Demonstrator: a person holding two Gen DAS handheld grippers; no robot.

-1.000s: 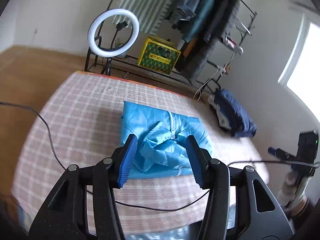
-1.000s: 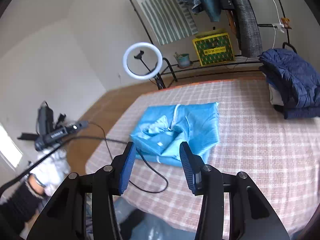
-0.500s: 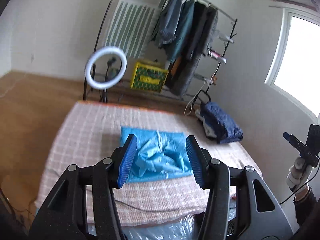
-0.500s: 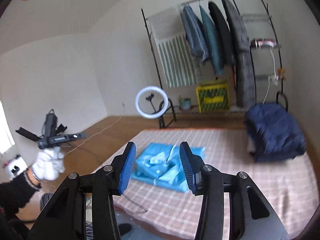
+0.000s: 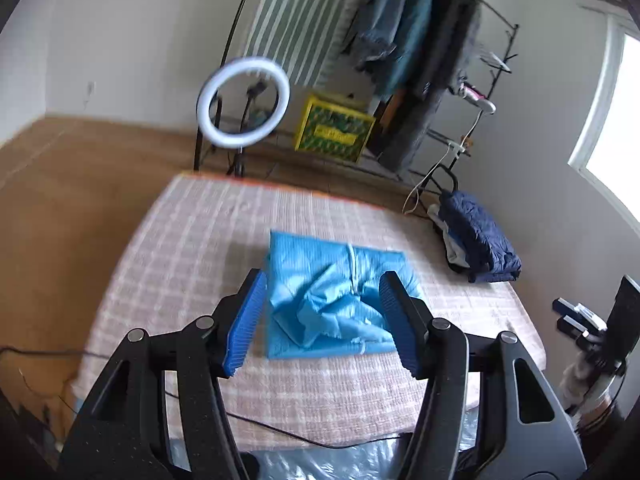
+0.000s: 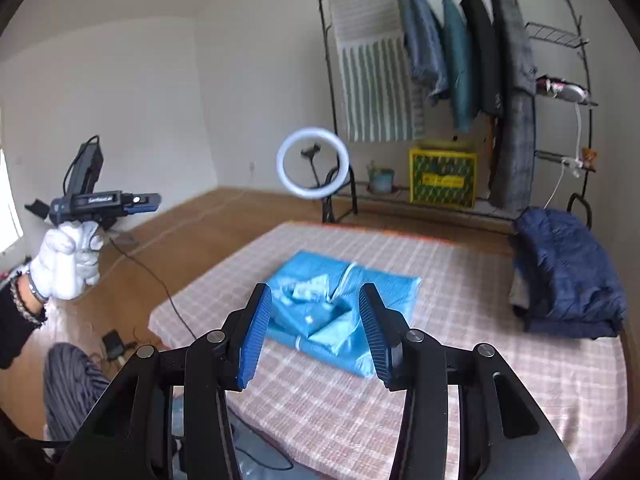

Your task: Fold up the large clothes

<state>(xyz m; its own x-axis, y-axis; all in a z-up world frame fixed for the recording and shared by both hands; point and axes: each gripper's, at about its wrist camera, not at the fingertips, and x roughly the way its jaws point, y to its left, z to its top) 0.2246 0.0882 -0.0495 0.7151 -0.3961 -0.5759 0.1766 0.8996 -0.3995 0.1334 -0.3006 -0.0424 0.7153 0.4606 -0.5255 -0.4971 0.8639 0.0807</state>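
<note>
Both tools, left tool [image 5: 322,322] just having widened and right tool [image 6: 312,334], hung spread and empty above the folded blue garment [image 5: 332,296] lying ahead on the checked bed [image 5: 192,264]; no writing was legible.

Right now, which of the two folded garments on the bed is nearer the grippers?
The light blue one, lying mid-bed just beyond both grippers' open jaws. The navy one sits at the bed's far right edge, by the rack.
</note>
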